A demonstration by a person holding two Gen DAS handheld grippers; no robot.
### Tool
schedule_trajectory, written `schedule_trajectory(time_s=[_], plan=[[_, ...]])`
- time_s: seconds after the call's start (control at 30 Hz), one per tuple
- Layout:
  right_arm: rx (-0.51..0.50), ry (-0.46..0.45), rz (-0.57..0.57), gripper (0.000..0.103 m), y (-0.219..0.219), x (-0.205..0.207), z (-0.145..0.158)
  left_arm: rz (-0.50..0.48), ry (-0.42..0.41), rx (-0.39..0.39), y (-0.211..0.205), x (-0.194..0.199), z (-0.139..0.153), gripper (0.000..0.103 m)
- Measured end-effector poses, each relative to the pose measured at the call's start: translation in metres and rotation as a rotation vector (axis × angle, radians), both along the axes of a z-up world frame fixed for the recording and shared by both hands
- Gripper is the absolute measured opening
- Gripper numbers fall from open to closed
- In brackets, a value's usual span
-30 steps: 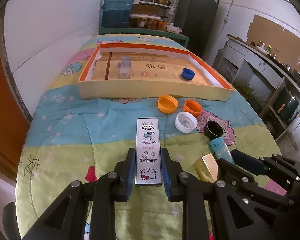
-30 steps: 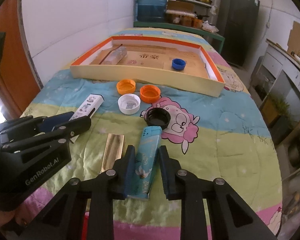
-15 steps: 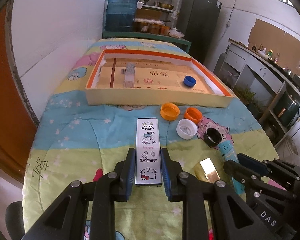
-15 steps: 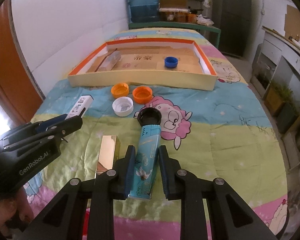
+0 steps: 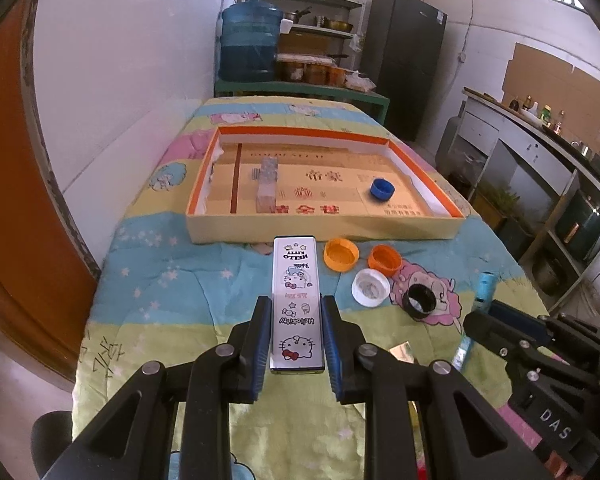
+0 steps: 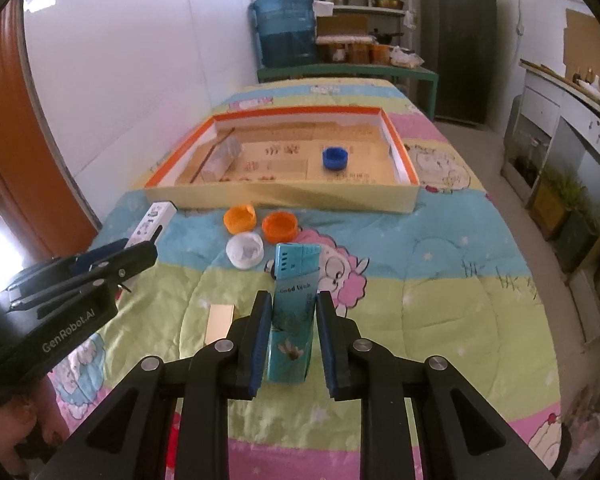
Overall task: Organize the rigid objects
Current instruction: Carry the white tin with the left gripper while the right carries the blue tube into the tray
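Now: white Hello Kitty tin point(image 5: 297, 304), long and flat, clamped in left gripper point(image 5: 296, 336); teal box point(image 6: 293, 316) between right gripper point(image 6: 291, 334) pads, jaws closing on it. Both raised over quilt point(image 5: 160, 280). Ahead: orange, white, black caps point(image 5: 341, 254), then orange-rimmed tray point(image 5: 324, 232) holding blue cap point(image 5: 382, 189).

Left gripper point(image 5: 296, 332): matte black angular linkage arms carrying round silver screw heads, with ribbed blue pads lining the inner faces of both fingers point(image 5: 260, 340); its housing is showing white "GenRobot.AI" lettering. Right gripper point(image 6: 290, 330): the same black arms, silver screws and blue pads point(image 6: 258, 340), its housing showing white "DAS" lettering.
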State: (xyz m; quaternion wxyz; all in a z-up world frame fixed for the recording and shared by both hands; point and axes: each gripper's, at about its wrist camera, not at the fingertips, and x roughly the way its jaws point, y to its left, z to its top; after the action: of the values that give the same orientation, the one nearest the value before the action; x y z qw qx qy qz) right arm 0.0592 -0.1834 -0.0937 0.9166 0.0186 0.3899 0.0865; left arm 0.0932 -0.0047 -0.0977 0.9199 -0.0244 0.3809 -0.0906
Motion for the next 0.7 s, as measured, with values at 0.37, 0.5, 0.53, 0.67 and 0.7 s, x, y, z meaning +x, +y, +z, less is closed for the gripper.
schedule_trajectory(time_s=[0.37, 0.5, 0.53, 0.67, 0.7], plan=[[0.015, -0.062, 0.016, 0.023, -0.004, 0.010, 0.021, 0.017, -0.032, 0.016, -0.004, 0.008, 0.014, 0.025], [0.015, -0.084, 0.019, 0.023, -0.006, 0.017, 0.029, 0.022, -0.044, 0.021, -0.005, 0.015, 0.019, 0.025], [0.016, -0.089, 0.019, 0.023, -0.007, 0.018, 0.031, 0.023, -0.046, 0.023, -0.005, 0.015, 0.020, 0.025], [0.004, -0.103, 0.020, 0.023, -0.008, 0.025, 0.036, 0.026, -0.053, 0.029, -0.005, 0.022, 0.024, 0.025], [0.001, -0.105, 0.020, 0.023, -0.008, 0.027, 0.037, 0.026, -0.054, 0.030, -0.006, 0.023, 0.024, 0.025]])
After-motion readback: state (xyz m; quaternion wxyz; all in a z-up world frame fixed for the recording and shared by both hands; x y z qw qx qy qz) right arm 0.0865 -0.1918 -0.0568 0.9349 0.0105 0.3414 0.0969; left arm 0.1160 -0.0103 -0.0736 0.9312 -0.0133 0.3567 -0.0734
